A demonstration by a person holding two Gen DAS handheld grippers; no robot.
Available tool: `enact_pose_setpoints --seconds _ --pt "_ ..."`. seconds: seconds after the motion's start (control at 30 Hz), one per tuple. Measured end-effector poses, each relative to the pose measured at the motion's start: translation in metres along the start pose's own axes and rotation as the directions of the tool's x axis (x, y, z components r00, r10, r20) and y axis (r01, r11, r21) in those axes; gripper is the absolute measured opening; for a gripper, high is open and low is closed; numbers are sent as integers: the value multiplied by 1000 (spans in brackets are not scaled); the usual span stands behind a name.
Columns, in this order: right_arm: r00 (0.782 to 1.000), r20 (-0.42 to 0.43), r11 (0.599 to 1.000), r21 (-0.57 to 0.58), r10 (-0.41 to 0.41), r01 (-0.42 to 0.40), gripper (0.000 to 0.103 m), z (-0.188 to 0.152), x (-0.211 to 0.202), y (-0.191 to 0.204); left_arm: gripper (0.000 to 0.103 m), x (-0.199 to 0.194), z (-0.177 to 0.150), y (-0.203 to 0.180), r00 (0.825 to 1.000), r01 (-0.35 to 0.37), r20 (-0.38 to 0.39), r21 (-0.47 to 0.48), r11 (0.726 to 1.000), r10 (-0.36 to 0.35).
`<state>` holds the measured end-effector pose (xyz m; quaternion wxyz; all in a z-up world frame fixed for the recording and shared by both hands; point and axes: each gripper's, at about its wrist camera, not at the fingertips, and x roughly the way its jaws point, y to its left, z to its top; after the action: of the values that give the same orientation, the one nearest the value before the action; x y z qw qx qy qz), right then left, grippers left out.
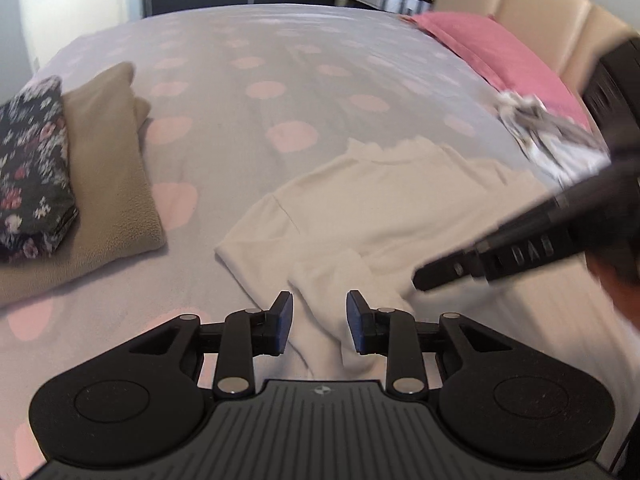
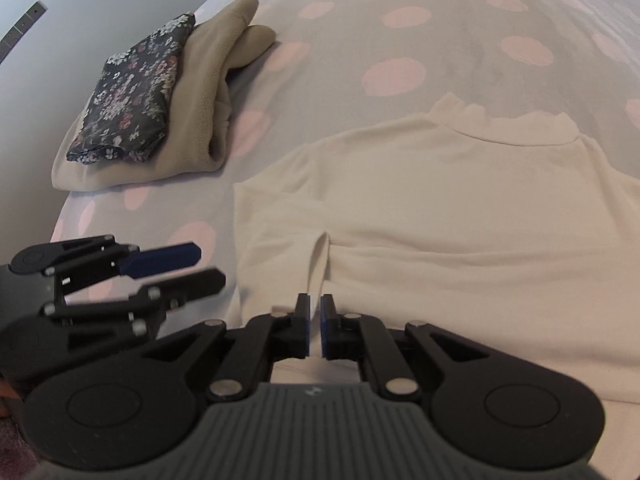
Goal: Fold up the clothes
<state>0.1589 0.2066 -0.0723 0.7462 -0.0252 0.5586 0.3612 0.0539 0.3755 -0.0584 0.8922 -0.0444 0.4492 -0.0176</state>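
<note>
Only readable bit is blurry raised lettering, looks like "DAS", on the right tongs (image 1: 420,280) in the left wrist view.

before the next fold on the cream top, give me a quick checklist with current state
1. Cream top lies flat, collar away from the claws: ok.
2. Sleeve folded in across the body: ok, though rumpled near its end.
3. Left claw grips fabric: not ok, pads apart, sleeve only lies between them.
4. Right claw grips fabric: cannot tell, nearly closed, a slim gap shows.
5. Bedspread beyond the collar free for folding: ok.
6. Folded pile, floral piece on beige fleece, clear of the top: ok.
</note>
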Motion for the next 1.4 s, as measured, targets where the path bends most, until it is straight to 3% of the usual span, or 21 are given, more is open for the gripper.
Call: enact_pose_setpoints --seconds 0.13,0.27,0.43,0.5,0.67,0.7,0.77,0.8,0.93,1.13,1.23,1.27,1.3,1.4 --pt "1000 -9 1000 -12 12 -12 13 -1 1 5 27 1 -20 -18 1000 -3 -21 134 991 6" --pt "1000 -4 1000 -20 10 -10 31 -2 4 9 27 13 -37 -37 999 -9 -38 228 974 19" --pt "1000 -12 1000 -16 1 -1 31 -3 12 9 26 26 -46 -55 997 -74 8 323 944 76" --pt "1000 -17 1000 8 11 -11 32 -4 16 5 19 27 -45 -56 996 -90 47 324 942 79" --pt "994 -45 988 123 97 -90 33 -4 32 -10 6 28 -41 -63 992 -127 62 366 922 112" --pt "993 -45 986 137 106 -99 28 -5 33 -11 5 28 -40 -64 990 -138 60 370 919 124" --pt "992 -40 983 149 117 -110 8 -6 34 -11 4 29 -37 -67 986 -161 11 367 916 169" --pt "994 -25 984 145 108 -103 7 -6 31 -10 4 27 -35 -68 982 -172 -8 360 917 187" --pt "999 -35 997 68 32 -30 7 -5 25 5 3 25 -25 -70 972 -160 -126 269 950 199" --pt "997 -64 999 2 -32 32 7 -18 41 5 6 27 -27 -53 964 -88 -235 169 982 127" --pt "995 -76 997 -40 -64 61 10 -16 34 8 9 19 -32 -45 960 -109 -238 176 978 150" --pt "994 -68 996 -49 -84 81 17 -15 29 8 12 17 -32 -44 959 -121 -234 180 976 162" --pt "993 -58 993 -58 -105 101 23 -14 24 8 14 13 -30 -43 963 -119 -220 170 978 155" --pt "993 -14 991 -59 -120 119 23 -10 8 6 16 -1 -24 -39 978 -97 -170 134 986 120"
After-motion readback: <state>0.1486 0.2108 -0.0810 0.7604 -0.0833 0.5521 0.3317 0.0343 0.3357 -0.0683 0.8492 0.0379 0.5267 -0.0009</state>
